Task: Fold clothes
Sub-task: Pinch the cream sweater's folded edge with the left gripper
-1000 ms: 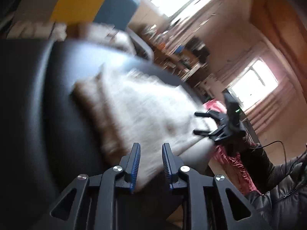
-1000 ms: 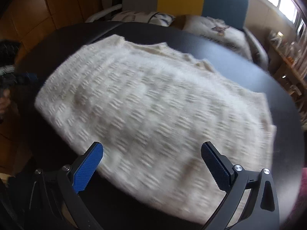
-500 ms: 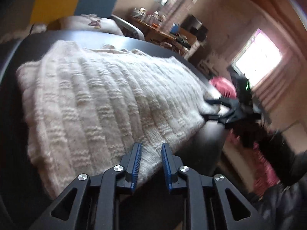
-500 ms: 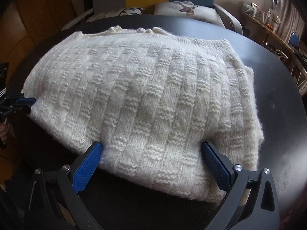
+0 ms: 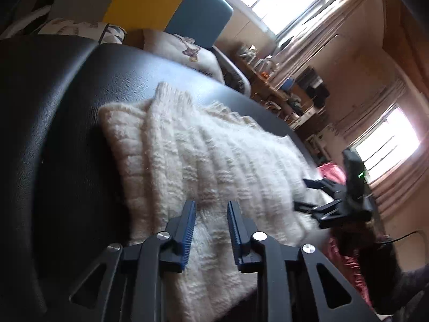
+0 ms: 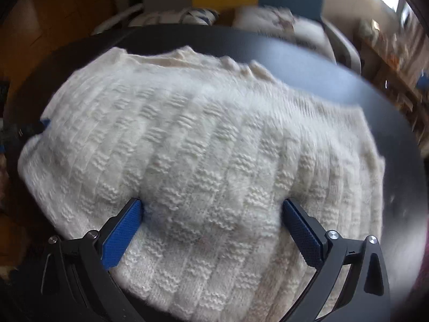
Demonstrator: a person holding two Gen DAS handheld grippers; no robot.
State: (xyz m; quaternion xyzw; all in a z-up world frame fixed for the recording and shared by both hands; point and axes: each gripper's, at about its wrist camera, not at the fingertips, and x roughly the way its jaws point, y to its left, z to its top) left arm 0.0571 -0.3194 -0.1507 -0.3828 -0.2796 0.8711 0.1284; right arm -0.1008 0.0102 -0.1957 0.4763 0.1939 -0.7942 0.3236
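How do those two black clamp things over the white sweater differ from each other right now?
The left gripper has its jaws close together and opening; the right gripper has them spread wide. The left sits at the sweater's edge; the right presses into its thick middle, bulging the knit. Both have black frames, blue pads, and sweater between them.

We see the folded white sweater (image 6: 203, 161) covering most of the near half of the black desk (image 5: 67, 139), so low passes there meet knit. Bare desk lies open to the left of the sweater and in a band behind it, up to the far rim. Beyond that rim, cushions (image 5: 185, 51) and a blue chair back (image 5: 201, 18) block the way. The left tongs (image 5: 210, 222) and the right tongs (image 6: 211, 220) both sit over the sweater's near edge, well apart, with fabric between each pair of fingers.
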